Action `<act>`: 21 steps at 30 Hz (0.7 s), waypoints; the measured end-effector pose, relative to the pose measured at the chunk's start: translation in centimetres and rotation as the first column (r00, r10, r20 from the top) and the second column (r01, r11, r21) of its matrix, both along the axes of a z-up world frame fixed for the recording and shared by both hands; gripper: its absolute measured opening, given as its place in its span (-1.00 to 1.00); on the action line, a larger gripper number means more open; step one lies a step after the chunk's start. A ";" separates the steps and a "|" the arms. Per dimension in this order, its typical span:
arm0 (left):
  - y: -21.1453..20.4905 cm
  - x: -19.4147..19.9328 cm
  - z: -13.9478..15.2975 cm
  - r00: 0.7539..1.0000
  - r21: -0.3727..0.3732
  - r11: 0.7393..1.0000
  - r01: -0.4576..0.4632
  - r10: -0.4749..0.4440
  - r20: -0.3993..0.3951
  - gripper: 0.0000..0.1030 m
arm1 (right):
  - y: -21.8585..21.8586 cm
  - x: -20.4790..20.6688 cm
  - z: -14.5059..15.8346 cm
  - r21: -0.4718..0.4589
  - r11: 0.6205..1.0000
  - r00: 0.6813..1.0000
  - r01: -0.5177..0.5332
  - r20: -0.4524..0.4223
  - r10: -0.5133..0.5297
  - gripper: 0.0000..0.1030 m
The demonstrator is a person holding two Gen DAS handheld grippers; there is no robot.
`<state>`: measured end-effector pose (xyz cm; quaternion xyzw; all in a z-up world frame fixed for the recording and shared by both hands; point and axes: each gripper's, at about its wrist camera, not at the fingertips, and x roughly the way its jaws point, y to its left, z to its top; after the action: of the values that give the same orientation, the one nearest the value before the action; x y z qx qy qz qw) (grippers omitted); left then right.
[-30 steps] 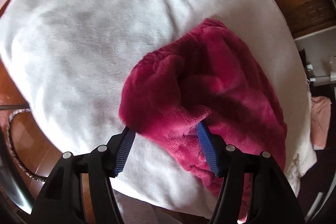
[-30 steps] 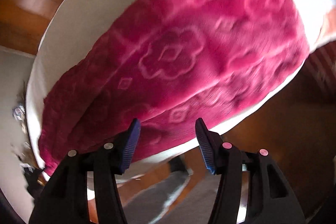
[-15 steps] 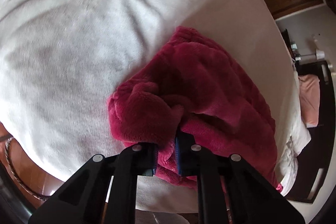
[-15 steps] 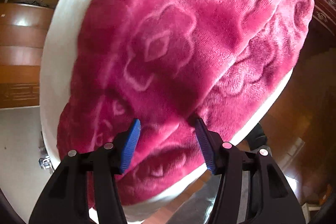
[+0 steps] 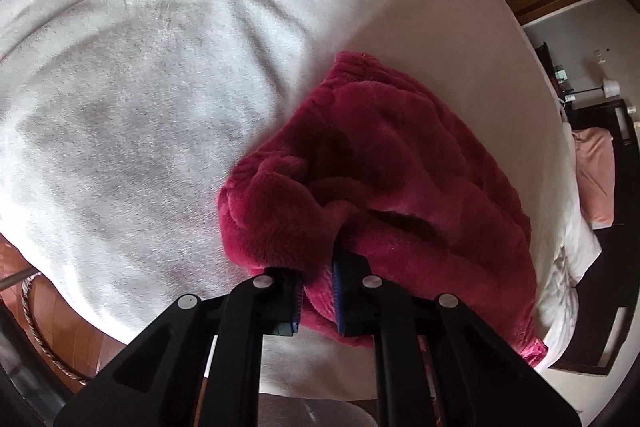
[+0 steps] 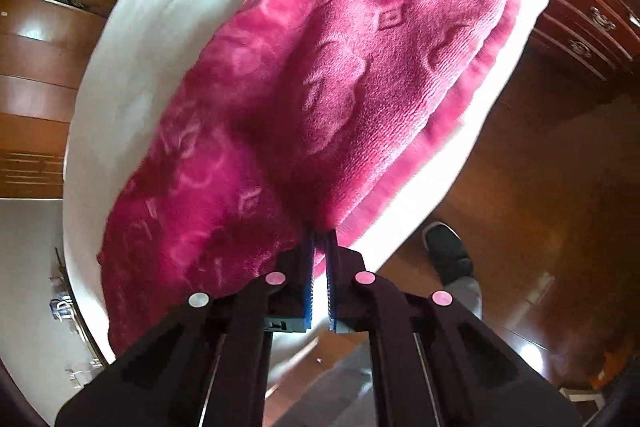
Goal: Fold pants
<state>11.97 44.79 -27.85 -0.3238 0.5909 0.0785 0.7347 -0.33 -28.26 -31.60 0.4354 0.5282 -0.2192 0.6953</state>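
Note:
Fluffy crimson pants [image 5: 400, 167] with an embossed flower pattern lie on a white blanket [image 5: 140, 107] over a bed. In the left wrist view my left gripper [image 5: 318, 267] is shut on a bunched fold at the pants' near end. In the right wrist view the pants [image 6: 340, 67] stretch away across the blanket [image 6: 132, 67]. There my right gripper [image 6: 320, 233] is closing tight on the pants' near edge by the mattress side, with its blue pads pressing the fabric. Both grippers point steeply down.
A pink pillow [image 5: 596, 179] lies at the far right near a dark bed frame [image 5: 624, 267]. Wooden floor surrounds the bed. A person's dark shoe [image 6: 448, 251] stands on the floor beside the mattress. A wooden dresser [image 6: 592, 27] is at the upper right.
Both grippers went from open to shut on the pants, the left one first and the right one just now. The left gripper gathered the fabric into a bunched fold.

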 end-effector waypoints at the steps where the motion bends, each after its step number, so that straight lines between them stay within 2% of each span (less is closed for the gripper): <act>1: -0.1 0.0 -0.2 1.000 0.015 1.000 0.011 -0.011 -0.007 -0.78 | 0.2 -0.2 -0.7 -0.005 1.000 1.000 -0.011 -0.023 0.011 -0.91; 2: -0.3 0.0 -0.4 1.000 0.031 0.999 0.022 -0.022 -0.015 -0.78 | 0.7 -0.4 -0.8 -0.018 1.000 0.999 -0.022 -0.045 0.021 -0.91; 6: -1.3 0.3 -1.6 0.994 0.127 0.987 0.093 -0.085 -0.066 -0.78 | 1.2 1.1 -4.4 -0.075 0.991 0.988 -0.108 -0.115 0.099 -0.88; 10: -2.4 1.0 -1.9 0.987 0.199 0.969 0.146 -0.130 -0.096 -0.78 | 0.8 1.7 -5.1 -0.082 0.990 0.987 -0.114 -0.125 0.103 -0.85; 12: -2.5 1.1 -1.6 0.988 0.200 0.971 0.133 -0.115 -0.099 -0.78 | 0.1 1.5 -4.7 -0.105 0.986 0.984 -0.126 -0.141 0.111 -0.85; 16: -3.0 0.6 -0.2 0.992 0.212 0.971 0.113 -0.099 -0.077 -0.76 | -2.3 0.1 -3.3 -0.134 0.985 0.986 -0.111 -0.142 0.091 -0.51; 21: -3.5 -0.8 2.0 0.997 0.239 0.969 0.068 -0.055 -0.060 -0.68 | -5.2 0.3 0.1 -0.213 0.970 0.990 -0.114 -0.106 0.093 -0.35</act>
<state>11.14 41.27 -25.88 -0.2115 0.6061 0.1353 0.7547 -0.08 -33.50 -31.51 0.3171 0.5556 -0.2600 0.7233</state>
